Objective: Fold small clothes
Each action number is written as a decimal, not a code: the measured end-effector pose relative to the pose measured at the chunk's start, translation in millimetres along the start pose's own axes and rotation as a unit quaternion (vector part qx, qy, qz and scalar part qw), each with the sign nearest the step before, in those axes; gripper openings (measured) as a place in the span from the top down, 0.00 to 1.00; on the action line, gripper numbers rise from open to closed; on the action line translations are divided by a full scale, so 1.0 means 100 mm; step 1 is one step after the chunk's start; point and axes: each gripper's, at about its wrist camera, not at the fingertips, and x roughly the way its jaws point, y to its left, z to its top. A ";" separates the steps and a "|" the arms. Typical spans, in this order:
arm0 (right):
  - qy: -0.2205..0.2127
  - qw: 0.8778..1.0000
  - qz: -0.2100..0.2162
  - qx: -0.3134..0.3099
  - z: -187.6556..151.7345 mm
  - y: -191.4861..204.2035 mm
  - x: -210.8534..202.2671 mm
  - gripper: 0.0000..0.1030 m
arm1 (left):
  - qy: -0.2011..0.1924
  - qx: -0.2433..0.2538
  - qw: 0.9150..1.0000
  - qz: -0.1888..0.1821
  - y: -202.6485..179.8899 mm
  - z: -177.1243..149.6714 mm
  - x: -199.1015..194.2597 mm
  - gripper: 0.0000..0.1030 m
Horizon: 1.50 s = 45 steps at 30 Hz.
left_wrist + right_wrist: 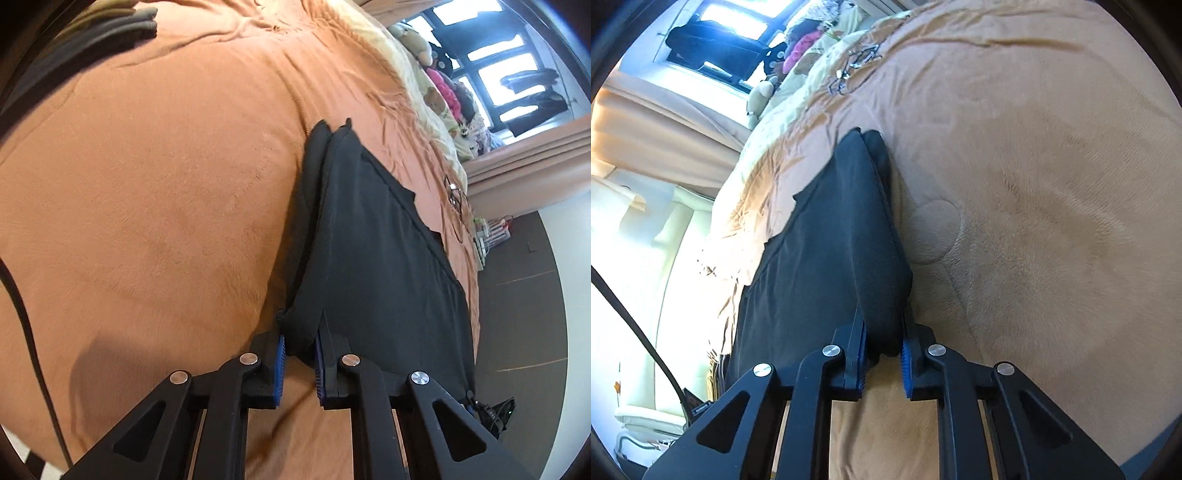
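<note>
Black garment stretched over orange blanket, one gathered end in each of your grippers. Folded clothes stack at far corner, well apart. Cables and plush toys beyond garment, clear of it. Your left gripper clenched on bunched edge, blue pads pressing cloth. Your right gripper likewise clamped on opposite bunch.

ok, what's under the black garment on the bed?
The orange blanket shows all around the black garment, which both tools grip at its near edge. Whatever lies directly beneath the cloth is covered.
</note>
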 end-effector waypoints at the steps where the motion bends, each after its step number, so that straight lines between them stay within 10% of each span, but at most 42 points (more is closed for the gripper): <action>1: -0.001 1.000 0.000 -0.003 -0.07 0.04 -0.04 0.89 | 0.000 0.000 1.000 0.000 0.01 -0.05 -0.05 0.87; 9: 0.013 1.000 -0.013 -0.017 -0.30 -0.05 -0.35 0.88 | 0.010 -0.013 1.000 -0.017 0.21 -0.46 -0.20 0.87; 13: 0.003 0.982 -0.167 -0.085 -0.37 0.13 -0.43 0.86 | 0.009 -0.020 0.999 -0.029 0.31 -0.47 -0.15 0.85; 16: -0.020 0.983 -0.148 -0.102 -0.37 0.31 -0.60 0.86 | 0.015 -0.028 0.999 -0.031 0.33 -0.45 -0.10 0.84; 18: -0.020 0.983 -0.136 -0.123 -0.40 0.47 -0.61 0.86 | 0.019 -0.029 0.999 -0.033 0.32 -0.45 -0.07 0.75; 20: -0.001 0.982 -0.117 -0.151 -0.49 0.67 -0.56 0.86 | 0.024 -0.031 0.998 -0.049 0.31 -0.45 -0.05 0.40; 23: 0.025 0.977 -0.100 -0.186 -0.62 0.97 -0.38 0.86 | 0.018 -0.030 0.998 -0.057 0.26 -0.49 -0.05 0.26; 27: 0.065 0.969 -0.079 -0.226 -0.77 1.30 -0.05 0.86 | 0.022 -0.039 0.998 -0.054 0.25 -0.49 0.06 0.29; 35: 0.137 0.948 -0.050 -0.282 -0.94 1.74 0.83 0.86 | 0.022 -0.056 0.997 -0.041 0.34 -0.38 0.23 0.80; 45: 0.183 0.930 -0.091 -0.307 -0.84 1.80 1.80 0.88 | -0.015 -0.016 1.000 0.010 0.10 -0.44 0.05 0.86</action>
